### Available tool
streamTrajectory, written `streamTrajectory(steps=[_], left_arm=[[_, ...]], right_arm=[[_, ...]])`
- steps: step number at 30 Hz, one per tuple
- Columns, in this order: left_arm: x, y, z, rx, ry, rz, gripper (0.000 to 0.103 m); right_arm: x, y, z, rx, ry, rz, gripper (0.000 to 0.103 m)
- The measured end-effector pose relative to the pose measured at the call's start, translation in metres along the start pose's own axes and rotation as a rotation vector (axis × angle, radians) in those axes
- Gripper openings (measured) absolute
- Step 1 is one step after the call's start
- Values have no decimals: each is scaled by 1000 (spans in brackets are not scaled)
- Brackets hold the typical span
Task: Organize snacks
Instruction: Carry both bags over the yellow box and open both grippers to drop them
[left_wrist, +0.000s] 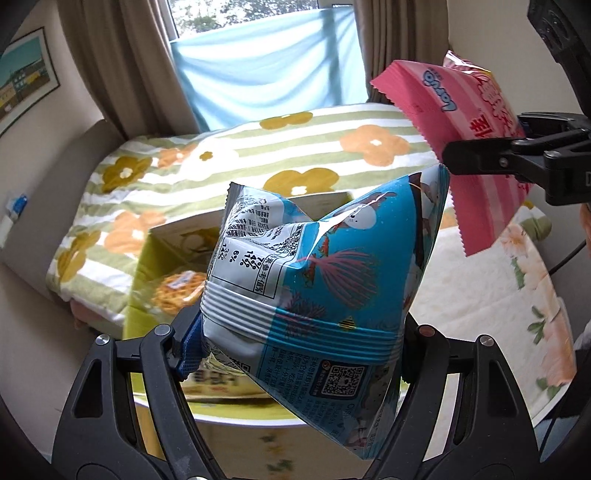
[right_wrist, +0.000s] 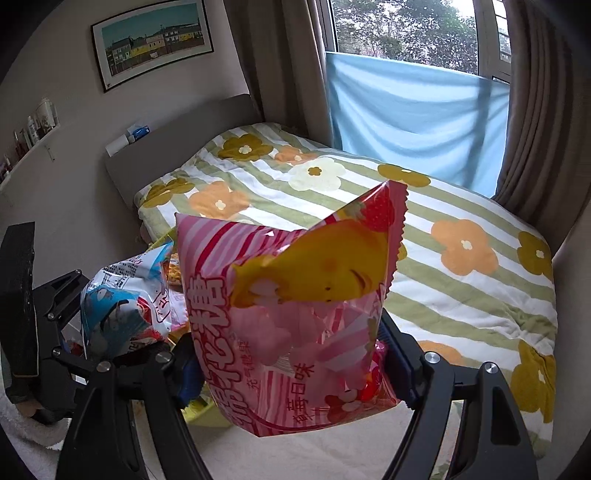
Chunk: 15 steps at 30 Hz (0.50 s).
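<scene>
My left gripper (left_wrist: 295, 350) is shut on a blue and white snack bag (left_wrist: 317, 280) and holds it in the air above an open green-lined cardboard box (left_wrist: 147, 288). A packet of yellow snacks (left_wrist: 177, 291) lies inside the box. My right gripper (right_wrist: 295, 373) is shut on a pink strawberry marshmallow bag (right_wrist: 295, 314) and holds it up to the right of the blue bag. The pink bag (left_wrist: 469, 147) and the right gripper's fingers (left_wrist: 491, 158) show at the upper right of the left wrist view. The blue bag (right_wrist: 125, 302) shows at the left of the right wrist view.
A bed with a green-striped flowered blanket (right_wrist: 424, 229) lies behind the box. A light floral cloth (left_wrist: 498, 288) covers the surface on the right. Brown curtains (right_wrist: 543, 110) and a blue sheet (right_wrist: 413, 114) hang at the window. A headboard (right_wrist: 177, 140) and a framed picture (right_wrist: 151, 44) are on the left.
</scene>
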<state>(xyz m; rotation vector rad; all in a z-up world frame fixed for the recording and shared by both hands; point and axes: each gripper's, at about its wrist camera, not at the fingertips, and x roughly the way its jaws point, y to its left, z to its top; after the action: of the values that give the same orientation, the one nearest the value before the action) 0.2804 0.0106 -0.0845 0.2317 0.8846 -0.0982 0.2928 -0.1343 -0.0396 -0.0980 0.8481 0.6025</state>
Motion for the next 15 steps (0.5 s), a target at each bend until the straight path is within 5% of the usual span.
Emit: streamTrajectory(steps=[7,15], left_arm=[[19,76,-16,30,41,-16,75],[41,108,-41,54,107,-52,76]], right_arm=[[40,59,7,92,17,-9,77],[66,88,-2,203,75,-25,77]])
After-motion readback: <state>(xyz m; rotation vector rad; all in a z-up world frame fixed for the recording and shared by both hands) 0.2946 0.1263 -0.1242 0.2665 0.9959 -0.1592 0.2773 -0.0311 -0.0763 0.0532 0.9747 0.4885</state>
